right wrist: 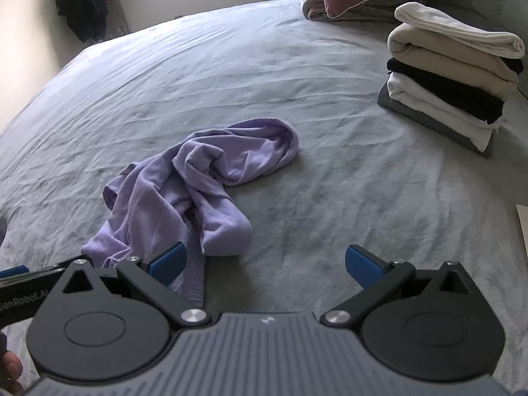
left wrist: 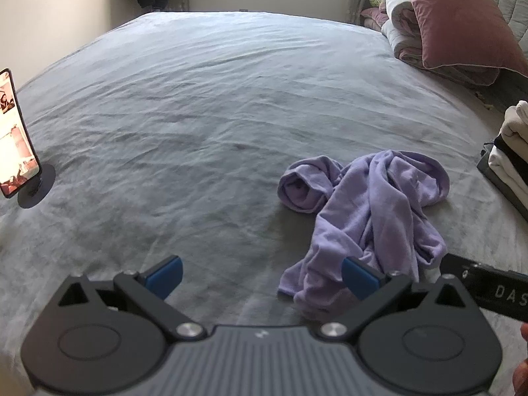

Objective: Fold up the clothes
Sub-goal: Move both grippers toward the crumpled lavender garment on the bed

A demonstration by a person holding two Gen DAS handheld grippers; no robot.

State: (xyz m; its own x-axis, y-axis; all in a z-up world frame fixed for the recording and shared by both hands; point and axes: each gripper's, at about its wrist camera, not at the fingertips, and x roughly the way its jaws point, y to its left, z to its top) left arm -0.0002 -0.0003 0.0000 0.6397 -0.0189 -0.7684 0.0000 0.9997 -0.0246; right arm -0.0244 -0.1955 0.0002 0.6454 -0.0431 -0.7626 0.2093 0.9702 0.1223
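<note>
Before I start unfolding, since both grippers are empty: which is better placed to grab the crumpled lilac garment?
Left, narrowly: the crumpled lilac garment meets the left gripper fingertip; both open.

One crumpled lilac garment point(right wrist: 194, 184) lies on one grey-sheeted bed point(right wrist: 330, 198). One stack of folded clothes point(right wrist: 452, 76) holds about six pieces. There is one pink pillow point(left wrist: 452, 19), one phone on a stand point(left wrist: 15, 135), and two grippers, the left gripper point(left wrist: 262, 279) and the right gripper point(right wrist: 264, 267), each with two blue pads
</note>
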